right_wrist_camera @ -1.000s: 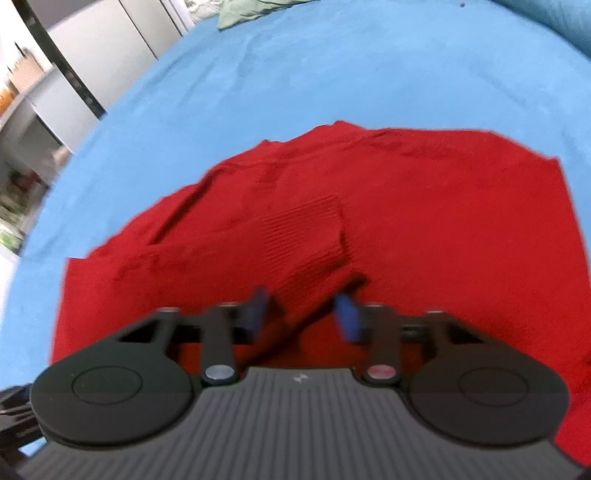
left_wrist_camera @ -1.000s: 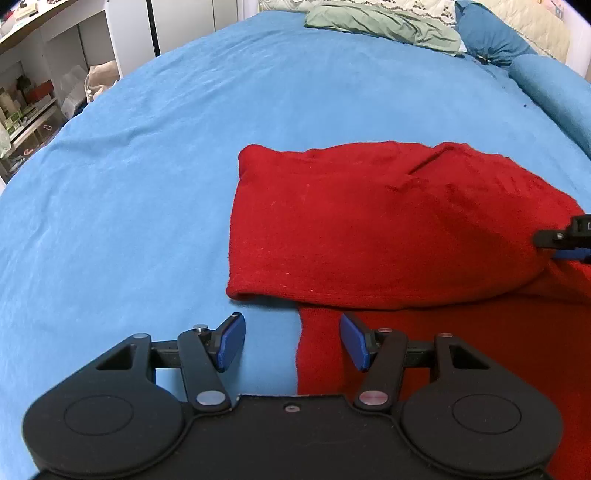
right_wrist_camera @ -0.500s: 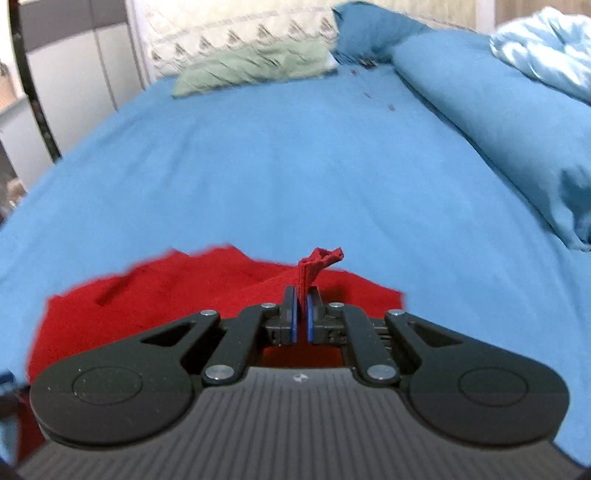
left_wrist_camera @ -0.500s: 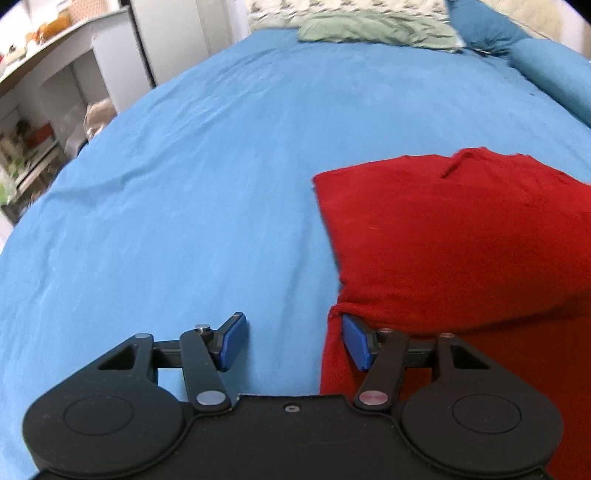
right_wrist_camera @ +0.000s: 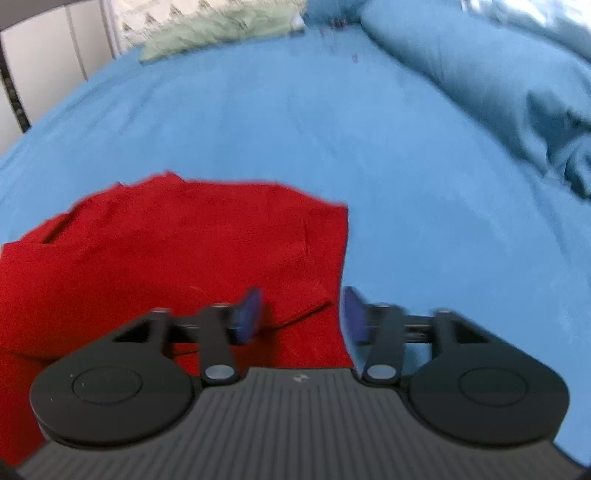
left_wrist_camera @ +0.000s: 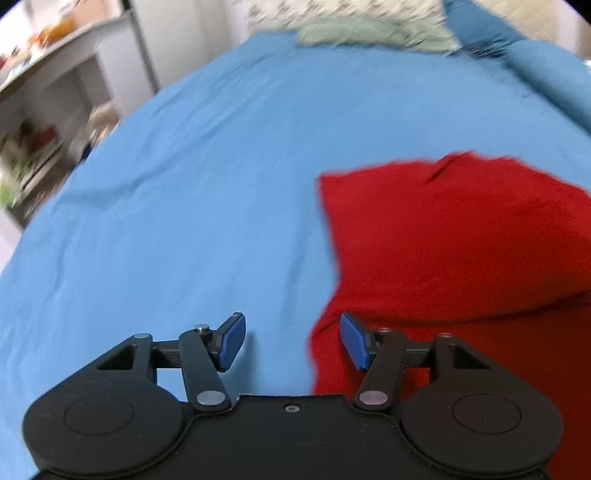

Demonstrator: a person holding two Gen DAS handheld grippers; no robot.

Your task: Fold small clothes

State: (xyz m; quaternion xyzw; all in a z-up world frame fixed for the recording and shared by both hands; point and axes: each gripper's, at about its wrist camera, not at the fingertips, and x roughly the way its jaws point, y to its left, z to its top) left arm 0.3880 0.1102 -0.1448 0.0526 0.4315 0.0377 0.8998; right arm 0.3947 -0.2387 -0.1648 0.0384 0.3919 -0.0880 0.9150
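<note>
A red knit garment (left_wrist_camera: pixel 454 236) lies partly folded on the blue bed sheet (left_wrist_camera: pixel 184 192). In the left wrist view it fills the right side. My left gripper (left_wrist_camera: pixel 291 341) is open and empty, straddling the garment's near left edge, its right finger over the red cloth. In the right wrist view the garment (right_wrist_camera: pixel 177 251) lies at the left and centre. My right gripper (right_wrist_camera: pixel 301 314) is open and empty, just above the garment's near right corner, its right finger over bare sheet.
Pillows and a green folded cloth (left_wrist_camera: pixel 373 33) lie at the head of the bed. A rumpled blue duvet (right_wrist_camera: pixel 491 74) lies along the right side. White shelves (left_wrist_camera: pixel 44 122) with clutter stand to the left of the bed.
My right gripper was shut on a fold of the red garment half a second ago; it has let go and now stands open. The left gripper stayed open and shifted slightly along the garment's left edge.
</note>
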